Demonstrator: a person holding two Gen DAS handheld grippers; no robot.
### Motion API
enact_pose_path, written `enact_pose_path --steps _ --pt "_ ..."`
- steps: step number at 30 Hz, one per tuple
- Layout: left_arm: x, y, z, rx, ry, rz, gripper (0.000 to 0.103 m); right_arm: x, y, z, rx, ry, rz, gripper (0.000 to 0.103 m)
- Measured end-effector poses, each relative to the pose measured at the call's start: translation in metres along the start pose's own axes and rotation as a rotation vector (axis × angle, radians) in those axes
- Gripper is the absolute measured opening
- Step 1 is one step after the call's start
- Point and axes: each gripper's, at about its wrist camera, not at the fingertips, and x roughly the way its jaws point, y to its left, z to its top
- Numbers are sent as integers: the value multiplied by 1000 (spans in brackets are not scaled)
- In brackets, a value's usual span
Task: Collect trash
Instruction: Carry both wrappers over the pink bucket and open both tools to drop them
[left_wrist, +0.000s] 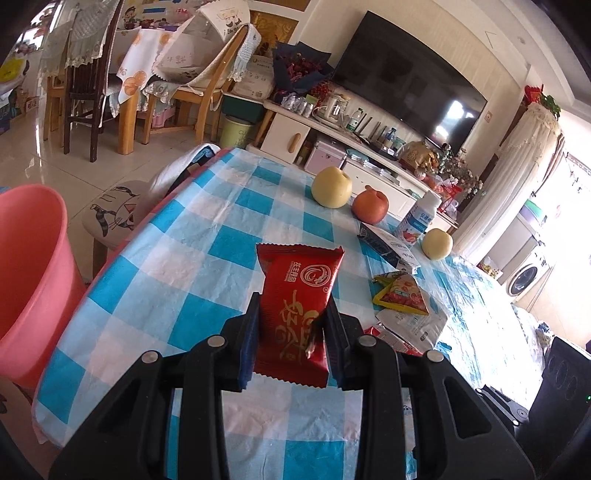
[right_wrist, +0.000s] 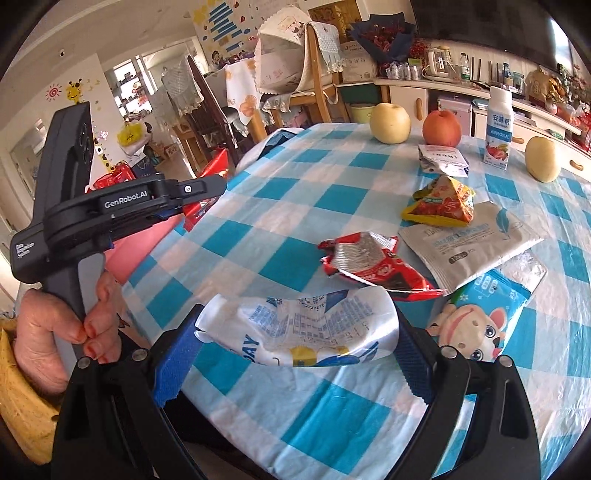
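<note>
My left gripper (left_wrist: 293, 306) is shut on a red snack wrapper (left_wrist: 299, 273) and holds it upright above the blue-checked table (left_wrist: 207, 206). A pink bin (left_wrist: 33, 280) stands off the table's left edge, lower than the left gripper. The right wrist view shows that wrapper (right_wrist: 197, 214) in the left gripper (right_wrist: 218, 186) by the table's edge, with a hand on the handle. My right gripper (right_wrist: 299, 321) is shut on a crumpled white and blue wrapper (right_wrist: 295, 332), which bows between its wide-set fingers just above the cloth.
More litter lies on the cloth: a torn red wrapper (right_wrist: 369, 262), a silver pouch (right_wrist: 469, 243), a yellow-red packet (right_wrist: 439, 203), a cartoon tissue pack (right_wrist: 480, 314). Two pears (right_wrist: 390, 123), a peach (right_wrist: 441, 128) and a bottle (right_wrist: 498, 129) stand at the far side.
</note>
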Motion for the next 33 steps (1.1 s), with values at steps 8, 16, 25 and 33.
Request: enact_pose_path --steps 8,16,25,33 --pt "-15 35 13 -109 -59 64 34 -4 19 16 58 -19 68 92" --pt "-34 75 25 -219 -125 150 34 -1 53 49 85 -32 177 92" --pt "-61 124 29 -382 -208 259 34 15 120 106 -17 -56 245 92" --pt "-78 178 23 -568 -233 340 34 67 180 157 -67 12 345 92"
